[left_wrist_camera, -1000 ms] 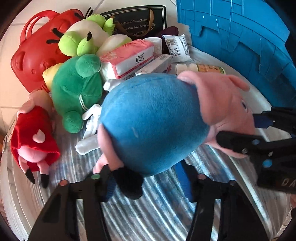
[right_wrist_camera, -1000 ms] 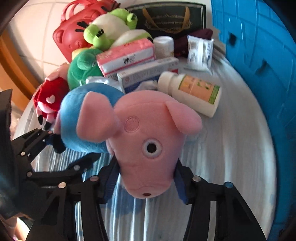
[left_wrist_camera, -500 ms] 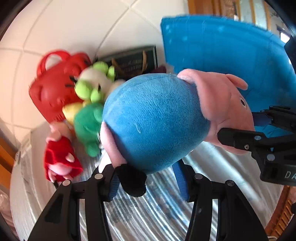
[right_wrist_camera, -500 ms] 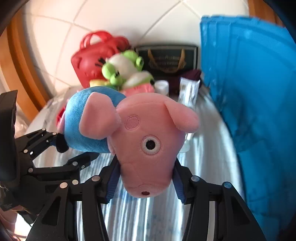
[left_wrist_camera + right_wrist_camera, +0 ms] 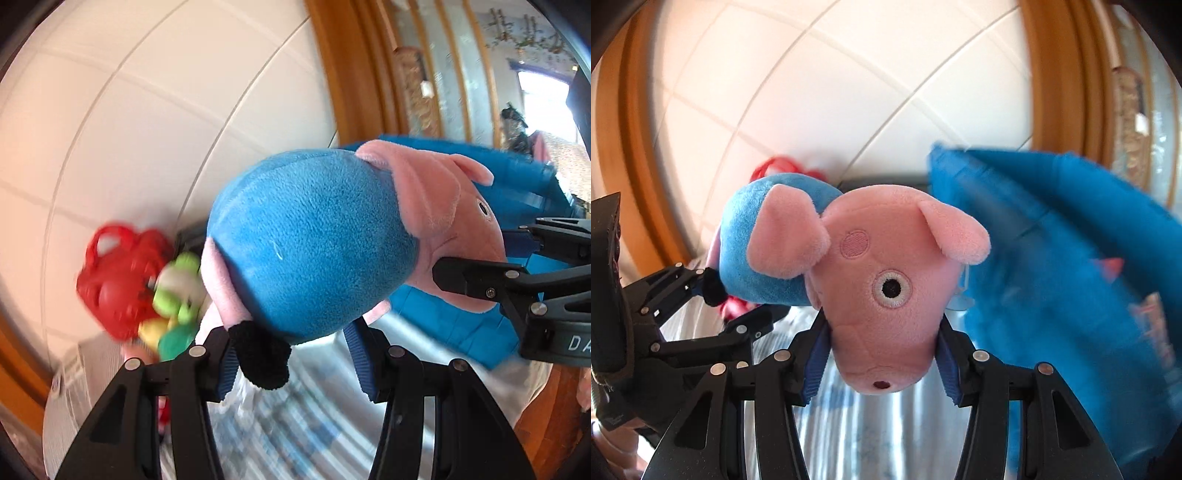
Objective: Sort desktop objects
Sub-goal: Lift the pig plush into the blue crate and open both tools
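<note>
Plush pig carried between both grippers, above the striped table.

Blue bin stands at the right, blurred. Left gripper is partly closed, its blue pads pressed on the pig's blue body by the black foot; right gripper is likewise clamped on the pink head. Red bag and green toy lie blurred behind.

My left gripper pinches the plush pig at its lower body and black foot, fingers pressing either side. My right gripper clamps its snout, reaching in from the right, both angled slightly downward.
</note>
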`<state>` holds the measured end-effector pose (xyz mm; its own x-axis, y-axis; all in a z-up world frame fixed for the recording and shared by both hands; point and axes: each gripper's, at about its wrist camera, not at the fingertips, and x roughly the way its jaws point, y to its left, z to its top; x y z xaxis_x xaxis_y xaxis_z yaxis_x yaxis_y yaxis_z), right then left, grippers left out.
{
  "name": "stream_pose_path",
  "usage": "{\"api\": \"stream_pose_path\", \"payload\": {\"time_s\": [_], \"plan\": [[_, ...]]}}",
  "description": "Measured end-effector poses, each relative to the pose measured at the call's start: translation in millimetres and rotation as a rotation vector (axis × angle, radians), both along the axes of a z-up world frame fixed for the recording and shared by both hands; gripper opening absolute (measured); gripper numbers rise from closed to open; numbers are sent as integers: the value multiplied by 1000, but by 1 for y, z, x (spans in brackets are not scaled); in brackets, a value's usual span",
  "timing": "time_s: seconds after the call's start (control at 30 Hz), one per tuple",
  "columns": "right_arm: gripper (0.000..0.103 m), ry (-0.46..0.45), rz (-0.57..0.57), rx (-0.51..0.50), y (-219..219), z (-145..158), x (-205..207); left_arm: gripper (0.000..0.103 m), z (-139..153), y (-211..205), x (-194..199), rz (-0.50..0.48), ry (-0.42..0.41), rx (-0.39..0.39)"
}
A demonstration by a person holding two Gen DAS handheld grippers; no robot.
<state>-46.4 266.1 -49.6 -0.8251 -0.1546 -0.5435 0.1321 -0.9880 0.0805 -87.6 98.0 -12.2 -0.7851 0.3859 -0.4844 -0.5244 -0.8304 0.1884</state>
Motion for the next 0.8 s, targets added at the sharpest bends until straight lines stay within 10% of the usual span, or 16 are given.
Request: {"api": "stream_pose_path", "payload": {"time_s": [0.33, 0.8], "plan": [[51, 99, -183, 22, 100, 89, 0, 51, 84, 122, -21, -186, 67, 22], [53, -209, -367, -112, 291, 71, -71, 51, 57, 344, -99, -380, -286, -242]]}}
